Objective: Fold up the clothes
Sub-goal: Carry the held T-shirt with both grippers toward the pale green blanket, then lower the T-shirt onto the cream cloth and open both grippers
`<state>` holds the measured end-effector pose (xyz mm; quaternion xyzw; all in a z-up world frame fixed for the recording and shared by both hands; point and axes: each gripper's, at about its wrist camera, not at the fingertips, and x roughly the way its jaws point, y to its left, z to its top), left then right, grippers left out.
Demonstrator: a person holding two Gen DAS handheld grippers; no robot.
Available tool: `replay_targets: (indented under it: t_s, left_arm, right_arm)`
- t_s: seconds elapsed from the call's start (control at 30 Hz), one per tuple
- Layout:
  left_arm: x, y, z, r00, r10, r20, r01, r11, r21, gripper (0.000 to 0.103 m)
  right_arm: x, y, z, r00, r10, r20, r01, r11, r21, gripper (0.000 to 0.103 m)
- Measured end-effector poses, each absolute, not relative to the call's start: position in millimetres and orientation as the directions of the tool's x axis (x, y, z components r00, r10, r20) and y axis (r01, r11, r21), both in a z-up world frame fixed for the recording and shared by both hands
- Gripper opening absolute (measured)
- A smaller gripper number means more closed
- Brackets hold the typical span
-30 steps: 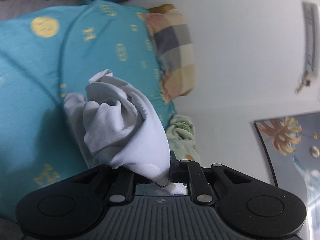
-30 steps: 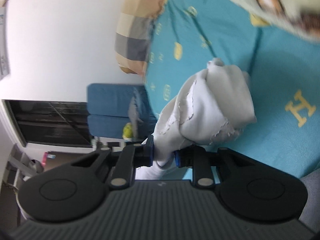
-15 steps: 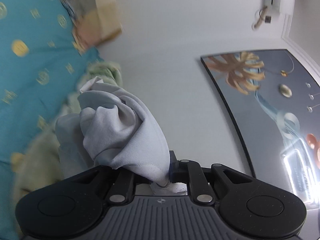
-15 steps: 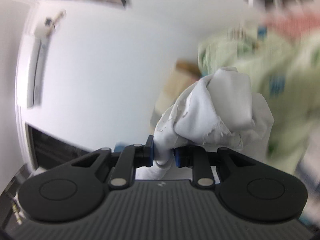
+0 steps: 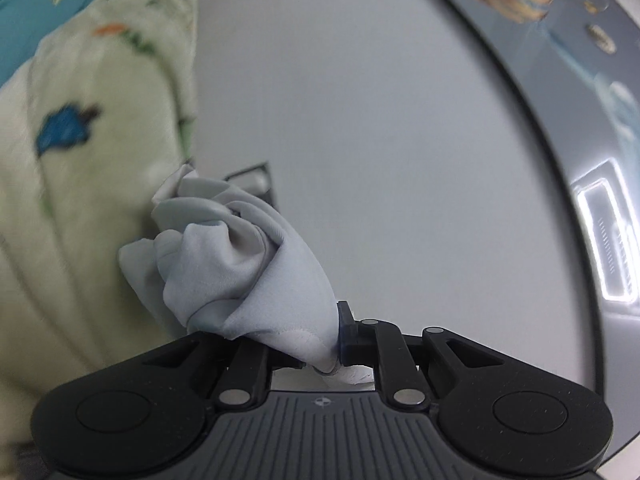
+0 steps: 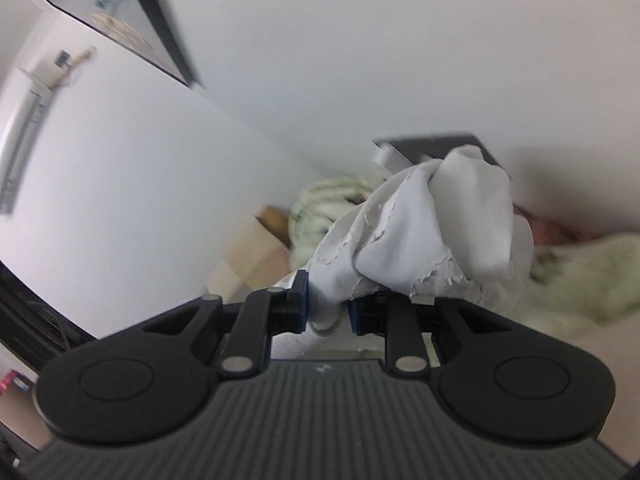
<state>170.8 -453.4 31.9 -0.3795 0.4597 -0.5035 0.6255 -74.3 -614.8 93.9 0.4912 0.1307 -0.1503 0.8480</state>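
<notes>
Cloth [image 5: 240, 264] is bunching in both tongs, and the views that were showing the teal bed a second ago are now tipping up toward wall and ceiling, which suggests the garment is being lifted clear to shake it open. The left tongs [image 5: 320, 354] are clamping a pale grey-white wad of it, folds mounding up and to the left of the jaws; the right tongs [image 6: 328, 312] are pinching another part of the same white cloth [image 6: 436, 240], its cracked print edge showing (a worn transfer, probably). So the garment is hanging in the air between the two grips, not lying flat, and folding proper is not yet starting; it will likely need spreading on the bed first. Only a sliver of the teal bed [image 5: 36, 4] is showing at the upper left of the left view, behind a pale green blanket [image 5: 80, 128] with blue and orange motifs. Around it the room is looking plain: a white wall [image 5: 360, 120], a framed picture [image 5: 560, 32] with gold leaves, and in the right view an air conditioner [image 6: 28, 128] high on the wall.
</notes>
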Motion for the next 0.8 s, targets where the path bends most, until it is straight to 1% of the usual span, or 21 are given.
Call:
replay_targets:
  t_s: [0.07, 0.17, 0.23, 0.33, 0.37, 0.4, 0.43, 0.47, 0.5, 0.53, 0.6, 0.67, 0.77, 0.8]
  left_arm:
    - [160, -451, 11, 0.042, -0.972, -0.233, 0.285, 0.235, -0.929, 0.014]
    - [144, -445, -15, 0.025, -0.96, -0.279, 0.28, 0.275, -0.92, 0.015]
    - [136, -446, -26, 0.023, -0.949, -0.315, 0.293, 0.307, -0.905, 0.016]
    - [128, -446, -35, 0.026, -0.937, -0.347, 0.3, 0.339, -0.892, 0.02]
    - [125, -446, -35, 0.028, -0.934, -0.356, 0.308, 0.347, -0.886, 0.024]
    - [121, -445, -33, 0.032, -0.93, -0.366, 0.322, 0.357, -0.877, 0.032]
    - [117, -444, -30, 0.035, -0.926, -0.376, 0.337, 0.365, -0.868, 0.038]
    - [112, -442, -25, 0.039, -0.923, -0.383, 0.355, 0.371, -0.858, 0.047]
    - [106, -439, -20, 0.046, -0.92, -0.388, 0.378, 0.376, -0.846, 0.053]
    - [102, -434, -13, 0.059, -0.916, -0.397, 0.406, 0.386, -0.829, 0.056]
    - [98, -424, 4, 0.085, -0.907, -0.413, 0.463, 0.403, -0.789, 0.062]
    - [90, -415, 25, 0.103, -0.904, -0.415, 0.521, 0.404, -0.752, 0.065]
    - [69, -404, 60, 0.159, -0.892, -0.422, 0.617, 0.424, -0.663, 0.079]
    - [59, -400, 69, 0.184, -0.886, -0.425, 0.648, 0.435, -0.625, 0.081]
  right_arm:
    - [-86, -609, 68, 0.909, -0.104, -0.405, 0.408, 0.432, 0.804, 0.023]
    - [-98, -601, 39, 0.901, -0.091, -0.424, 0.425, 0.38, 0.822, 0.023]
    - [-100, -597, 31, 0.9, -0.099, -0.425, 0.428, 0.386, 0.817, 0.021]
    - [-107, -592, 32, 0.894, -0.113, -0.433, 0.444, 0.358, 0.822, 0.024]
    - [-110, -592, 33, 0.891, -0.118, -0.439, 0.452, 0.343, 0.824, 0.025]
    - [-113, -590, 36, 0.886, -0.125, -0.446, 0.461, 0.332, 0.823, 0.026]
    - [-119, -587, 41, 0.883, -0.131, -0.451, 0.468, 0.332, 0.819, 0.027]
    - [-125, -582, 47, 0.881, -0.135, -0.454, 0.471, 0.341, 0.813, 0.029]
    - [-130, -578, 53, 0.88, -0.135, -0.456, 0.473, 0.356, 0.806, 0.031]
    - [-135, -572, 59, 0.878, -0.135, -0.458, 0.474, 0.374, 0.798, 0.033]
    - [-146, -559, 71, 0.875, -0.146, -0.461, 0.477, 0.417, 0.774, 0.033]
    - [-157, -544, 83, 0.872, -0.16, -0.464, 0.481, 0.462, 0.745, 0.033]
    - [-171, -523, 101, 0.875, -0.177, -0.451, 0.471, 0.529, 0.706, 0.033]
    - [-175, -515, 107, 0.875, -0.185, -0.447, 0.469, 0.551, 0.69, 0.033]
